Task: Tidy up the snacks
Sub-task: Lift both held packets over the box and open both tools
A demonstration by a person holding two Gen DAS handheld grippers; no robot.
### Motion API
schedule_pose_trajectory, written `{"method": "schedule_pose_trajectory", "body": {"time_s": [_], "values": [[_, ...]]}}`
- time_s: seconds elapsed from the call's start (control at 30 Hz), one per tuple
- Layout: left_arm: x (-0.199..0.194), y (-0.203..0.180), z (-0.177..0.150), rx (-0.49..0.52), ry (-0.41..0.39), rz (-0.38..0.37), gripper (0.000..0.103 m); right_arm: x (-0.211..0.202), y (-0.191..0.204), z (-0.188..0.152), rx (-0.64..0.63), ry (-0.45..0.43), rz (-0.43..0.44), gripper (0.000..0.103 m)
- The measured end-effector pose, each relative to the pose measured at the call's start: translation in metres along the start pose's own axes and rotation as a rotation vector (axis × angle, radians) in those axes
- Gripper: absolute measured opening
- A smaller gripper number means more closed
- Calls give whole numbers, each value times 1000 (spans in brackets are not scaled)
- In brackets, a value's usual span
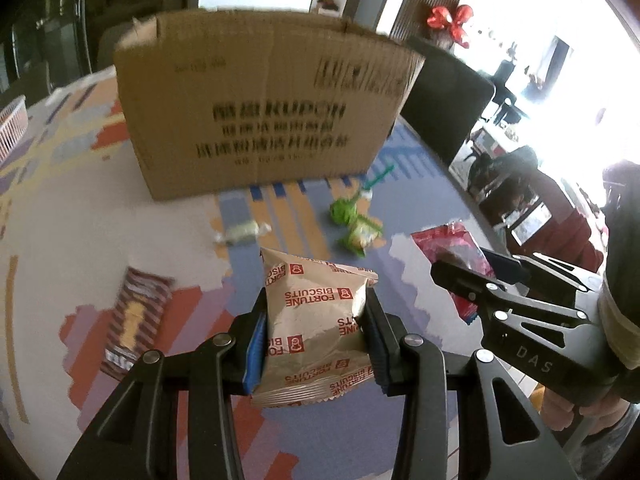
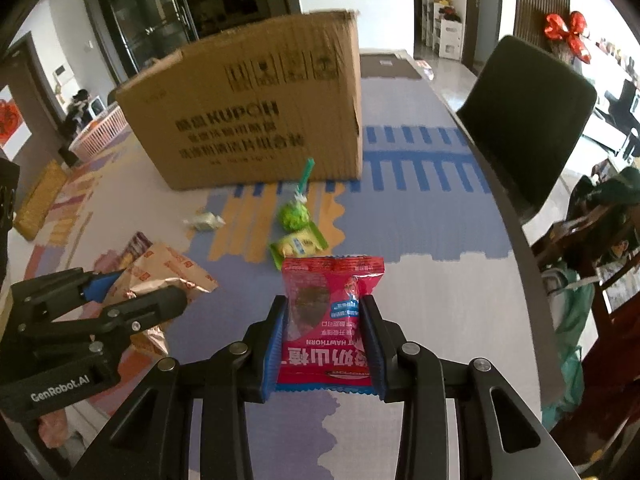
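Packets clamped in both grippers, off the table, box ahead.
Left gripper [image 1: 316, 320] pinches the biscuit packet [image 1: 316, 312], right gripper [image 2: 324, 340] the red hawthorn packet [image 2: 330, 320]; slick puffy film may slip, or catch the cardboard box [image 2: 256, 108] rim if carried low; grippers close together may collide.

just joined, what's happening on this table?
A person is sorting snacks with two handheld grippers. The left gripper is shut on a tan biscuit packet; the right gripper is shut on a red hawthorn packet. Both are held above the table. A cardboard box stands behind, with more snacks loose in front of it.
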State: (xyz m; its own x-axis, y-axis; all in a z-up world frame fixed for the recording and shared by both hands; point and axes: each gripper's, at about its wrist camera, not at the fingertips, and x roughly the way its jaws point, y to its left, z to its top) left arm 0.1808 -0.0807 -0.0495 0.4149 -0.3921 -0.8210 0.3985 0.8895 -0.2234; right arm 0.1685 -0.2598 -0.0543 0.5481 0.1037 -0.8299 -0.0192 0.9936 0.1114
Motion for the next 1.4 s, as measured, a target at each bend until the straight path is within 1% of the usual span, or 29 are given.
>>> {"method": "schedule_pose_trajectory", "body": {"time_s": [0.13,0.4,0.6,0.77,0.9,1.0,1.23,1.4], "values": [[-18,-1,12,7,-57,6,42,-14,4,10,-10,-50,5,37],[-49,-1,42,18,-178,18,42,-42,11,39,-30,-172,16,37],[-66,1,67,27,-253,35,42,-58,13,62,-33,-247,24,37],[-75,1,85,34,-301,51,42,-70,16,82,-38,-303,28,37],[-83,4,101,38,-327,61,42,-77,19,102,-48,-354,30,37],[-86,9,110,34,-338,64,42,-80,22,117,-54,-376,35,37],[-91,20,139,25,-356,68,42,-76,27,148,-67,-386,35,37],[-87,28,160,12,-347,66,42,-70,31,171,-83,-383,36,37]]}}
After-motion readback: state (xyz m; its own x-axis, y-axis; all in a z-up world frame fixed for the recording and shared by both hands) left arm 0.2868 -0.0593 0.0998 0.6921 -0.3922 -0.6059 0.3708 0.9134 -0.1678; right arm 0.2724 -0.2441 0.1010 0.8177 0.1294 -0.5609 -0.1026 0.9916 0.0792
